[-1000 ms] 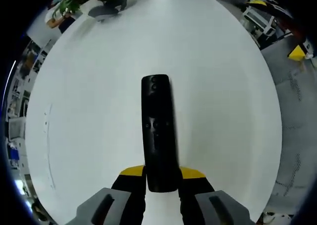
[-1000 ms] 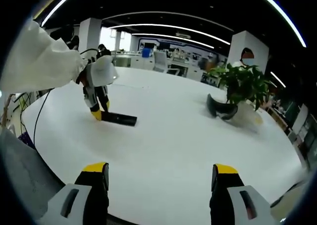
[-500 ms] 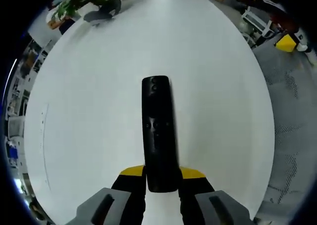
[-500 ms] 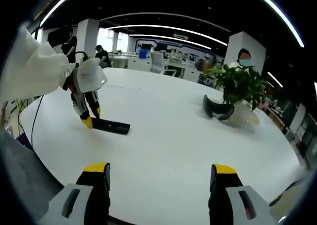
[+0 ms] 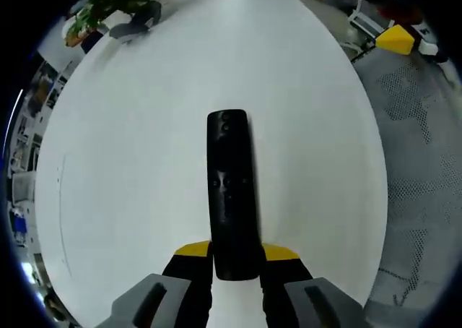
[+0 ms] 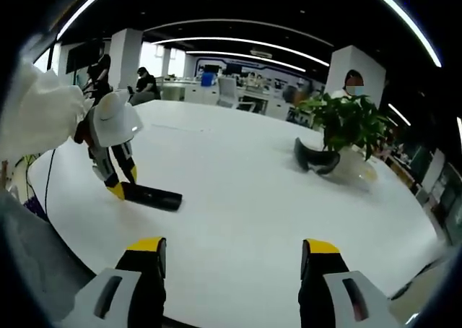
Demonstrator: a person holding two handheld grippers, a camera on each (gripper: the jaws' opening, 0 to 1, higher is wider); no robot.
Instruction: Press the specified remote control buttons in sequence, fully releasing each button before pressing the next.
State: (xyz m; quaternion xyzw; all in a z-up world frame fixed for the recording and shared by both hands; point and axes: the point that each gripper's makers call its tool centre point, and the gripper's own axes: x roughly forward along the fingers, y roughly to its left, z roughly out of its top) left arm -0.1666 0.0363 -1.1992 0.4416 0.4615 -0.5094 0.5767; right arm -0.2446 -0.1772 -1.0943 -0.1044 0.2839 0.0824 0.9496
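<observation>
Left gripper (image 5: 236,264): clamped on remote control (image 5: 231,191) at near end.
Right gripper (image 6: 229,266): jaws apart, empty, over white table (image 6: 238,198).
Handling: likely light, rigid, smooth; end grip leaves buttons clear.

The remote control (image 5: 232,194) has its near end hidden between the left tongs (image 5: 232,259), button markings too small to read.

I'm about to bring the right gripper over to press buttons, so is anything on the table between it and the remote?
Nothing visible. Bare white table lies between the open right gripper and the remote, held by the left gripper. The plant stands off to the side.
</observation>
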